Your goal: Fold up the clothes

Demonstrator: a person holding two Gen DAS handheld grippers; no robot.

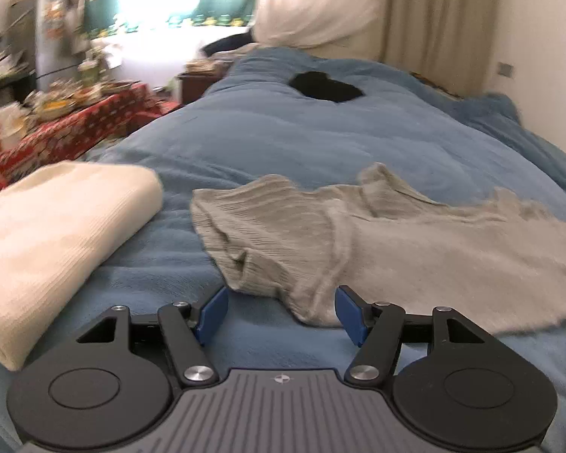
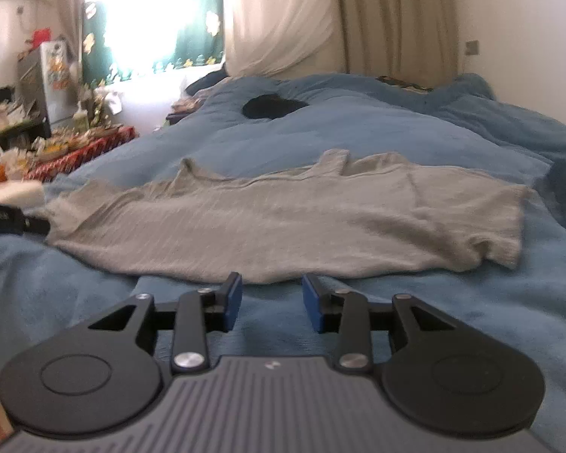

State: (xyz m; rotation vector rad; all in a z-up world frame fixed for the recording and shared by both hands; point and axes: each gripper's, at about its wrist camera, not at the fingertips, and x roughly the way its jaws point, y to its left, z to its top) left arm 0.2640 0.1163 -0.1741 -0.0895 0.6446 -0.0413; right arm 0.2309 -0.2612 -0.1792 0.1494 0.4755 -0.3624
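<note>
Grey shirt [image 2: 283,219] lies w/ long axis across frame, just ahead of both grippers; left gripper [image 1: 282,311] & right gripper [image 2: 271,302] fingers apart, empty; left nearer sleeve end

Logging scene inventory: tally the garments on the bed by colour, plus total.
Grey: 1, grey shirt spread flat
Cream: 1, folded cream garment
Black: 1, black item far up the blue blanket, too blurred to say it is clothing
Total: 3
</note>
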